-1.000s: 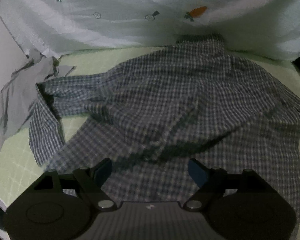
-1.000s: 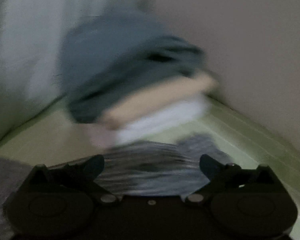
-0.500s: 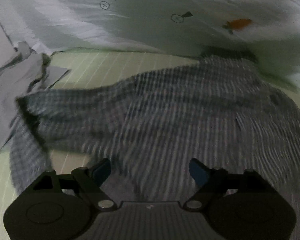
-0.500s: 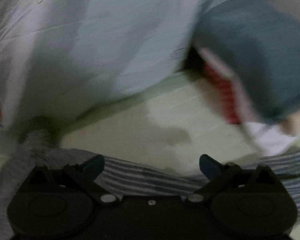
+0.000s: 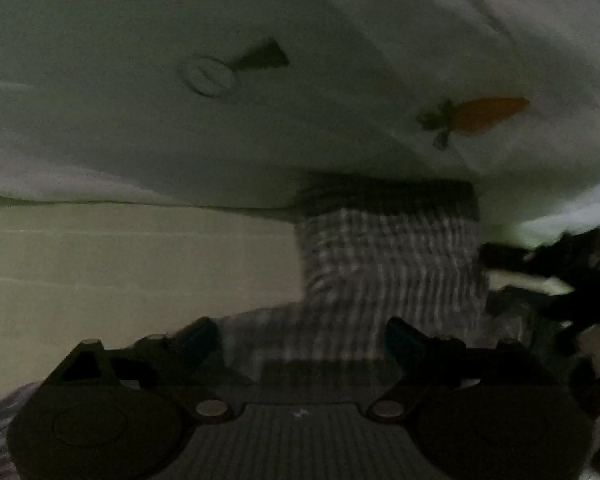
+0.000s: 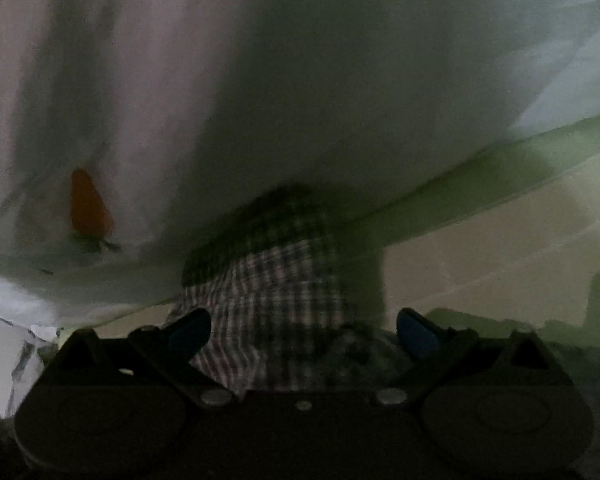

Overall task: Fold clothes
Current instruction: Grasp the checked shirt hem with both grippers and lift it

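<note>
Left gripper [image 5: 300, 334] fingers apart, jaws just been opening; checked shirt [image 5: 388, 276] collar ahead between them, unclamped. Right gripper [image 6: 304, 330] fingers apart; same collar between and beyond tips, tucked under carrot-print quilt [image 5: 260, 128].

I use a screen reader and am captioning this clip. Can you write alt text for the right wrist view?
The right claw, jaws wide apart and gripping nothing, points down at the collar end of a plaid shirt lying on a pale green bed sheet. Behind the shirt hangs a white quilt printed with an orange carrot; the picture is dim and slightly blurred.
</note>
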The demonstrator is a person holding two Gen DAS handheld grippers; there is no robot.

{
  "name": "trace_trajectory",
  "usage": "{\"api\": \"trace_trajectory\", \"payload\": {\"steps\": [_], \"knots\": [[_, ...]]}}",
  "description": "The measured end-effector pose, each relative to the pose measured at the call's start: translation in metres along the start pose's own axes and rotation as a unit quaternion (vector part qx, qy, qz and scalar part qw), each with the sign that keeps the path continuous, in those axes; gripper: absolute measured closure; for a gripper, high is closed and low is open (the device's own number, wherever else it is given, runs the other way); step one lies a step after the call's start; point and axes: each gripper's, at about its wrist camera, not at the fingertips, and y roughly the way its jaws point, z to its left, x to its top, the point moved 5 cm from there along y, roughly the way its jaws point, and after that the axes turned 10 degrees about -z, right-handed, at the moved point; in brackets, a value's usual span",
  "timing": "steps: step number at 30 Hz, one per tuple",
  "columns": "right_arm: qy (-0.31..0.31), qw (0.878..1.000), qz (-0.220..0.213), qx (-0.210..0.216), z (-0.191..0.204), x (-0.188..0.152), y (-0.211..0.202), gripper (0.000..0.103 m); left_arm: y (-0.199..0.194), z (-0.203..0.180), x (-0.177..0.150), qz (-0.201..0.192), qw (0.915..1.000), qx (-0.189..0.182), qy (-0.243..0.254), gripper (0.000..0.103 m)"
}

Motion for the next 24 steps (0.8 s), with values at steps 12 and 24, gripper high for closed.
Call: {"api": "trace_trajectory", "payload": {"steps": [12,24], "knots": [[-0.118,0.991,-0.054,0.018,0.052,0.008,0.029,0.093,0.028,-0.030,0.037,-0.087,0.9908,0.047,0.092,0.099],[-0.133,0.979,-0.121,-0.097,0.021,-0.025,-0.092,0.003,-0.060,-0.011,-0.001,-0.108,0.9902,0.066,0.058,0.019]]}}
